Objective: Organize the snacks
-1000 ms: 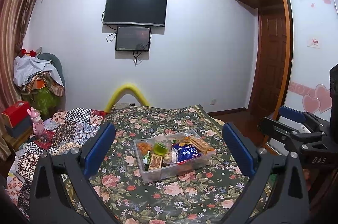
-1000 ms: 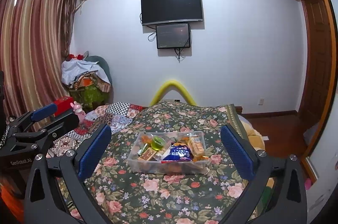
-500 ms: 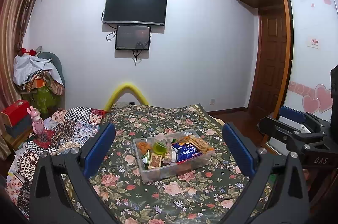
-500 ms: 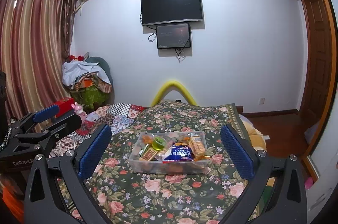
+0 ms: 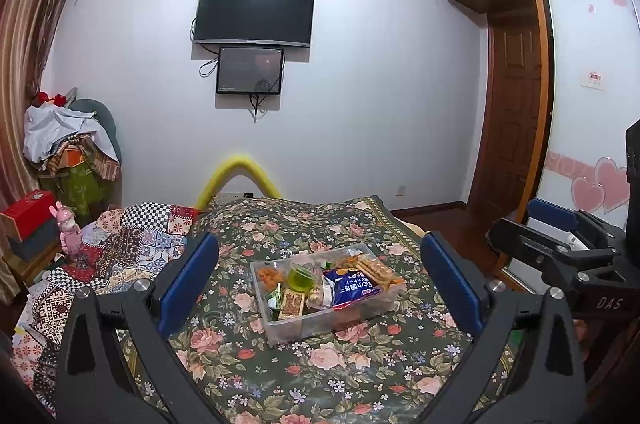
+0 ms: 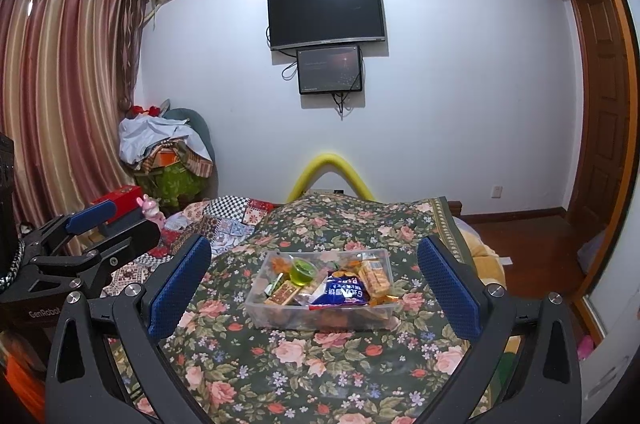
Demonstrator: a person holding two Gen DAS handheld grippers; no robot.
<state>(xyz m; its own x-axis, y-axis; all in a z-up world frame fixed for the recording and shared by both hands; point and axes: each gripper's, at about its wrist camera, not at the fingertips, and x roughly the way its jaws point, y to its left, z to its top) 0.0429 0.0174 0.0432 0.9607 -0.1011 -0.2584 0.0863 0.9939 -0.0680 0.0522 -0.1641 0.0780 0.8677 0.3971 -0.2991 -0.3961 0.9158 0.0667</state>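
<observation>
A clear plastic box (image 5: pixel 280 324) of snacks sits on the floral bedspread (image 5: pixel 320 376); it also shows in the right wrist view (image 6: pixel 320 320). Inside lie a blue snack bag (image 5: pixel 352 290), a green jelly cup (image 5: pixel 301 277), a brown bar (image 5: pixel 292 304) and biscuit packs (image 5: pixel 374 269). My left gripper (image 5: pixel 320 284) is open and empty, held back from the box, which shows between its fingers. My right gripper (image 6: pixel 314 282) is open and empty, likewise short of the box. The right gripper shows at the right edge of the left wrist view (image 5: pixel 560 236), and the left gripper at the left edge of the right wrist view (image 6: pixel 92 236).
A patchwork quilt (image 5: pixel 132 244) lies left of the bedspread. A pink rabbit figure (image 5: pixel 70 236) and a red box (image 5: pixel 28 212) stand at far left. A pile of clothes (image 6: pixel 168 152), curtains (image 6: pixel 60 96), a wall TV (image 6: pixel 326 12) and a wooden door (image 5: pixel 516 120) surround the bed.
Both views shifted only slightly; the box sits a touch lower and nearer in frame. Both grippers stay open and empty.
</observation>
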